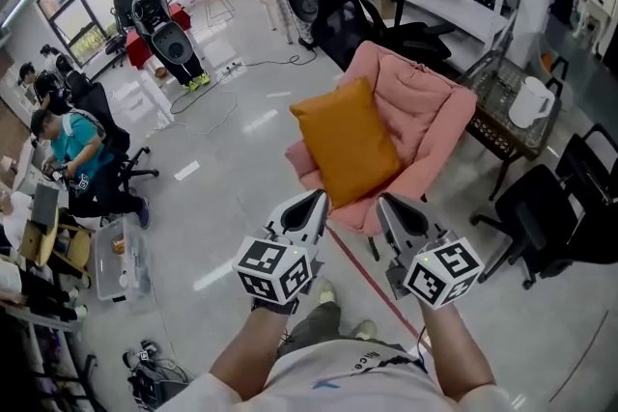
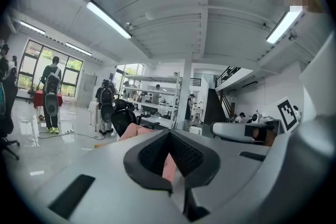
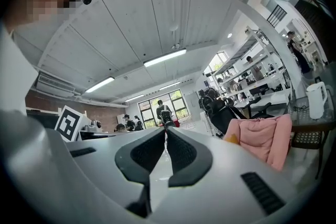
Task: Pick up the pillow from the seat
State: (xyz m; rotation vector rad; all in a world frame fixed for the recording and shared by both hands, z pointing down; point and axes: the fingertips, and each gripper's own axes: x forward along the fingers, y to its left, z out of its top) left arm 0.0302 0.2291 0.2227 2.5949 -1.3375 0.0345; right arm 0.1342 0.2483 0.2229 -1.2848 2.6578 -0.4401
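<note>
An orange pillow [image 1: 348,142] leans on the seat of a pink cushioned chair [image 1: 425,106] in the head view. My left gripper [image 1: 320,198] is shut and empty, its tip just short of the pillow's lower edge. Beside it, my right gripper [image 1: 383,201] is also shut with nothing held, near the chair's front edge. In the left gripper view the closed left gripper [image 2: 169,136] shows a bit of pink chair [image 2: 169,166] behind it. The right gripper view shows the closed right gripper [image 3: 166,131], with the pink chair [image 3: 265,139] and a sliver of orange pillow [image 3: 231,138] off to the right.
A dark side table [image 1: 510,116] with a white kettle [image 1: 530,101] stands right of the chair. Black office chairs [image 1: 550,212] sit at the right and behind [image 1: 362,14]. People sit at desks at the left [image 1: 72,150]. A red floor line [image 1: 372,280] runs under me.
</note>
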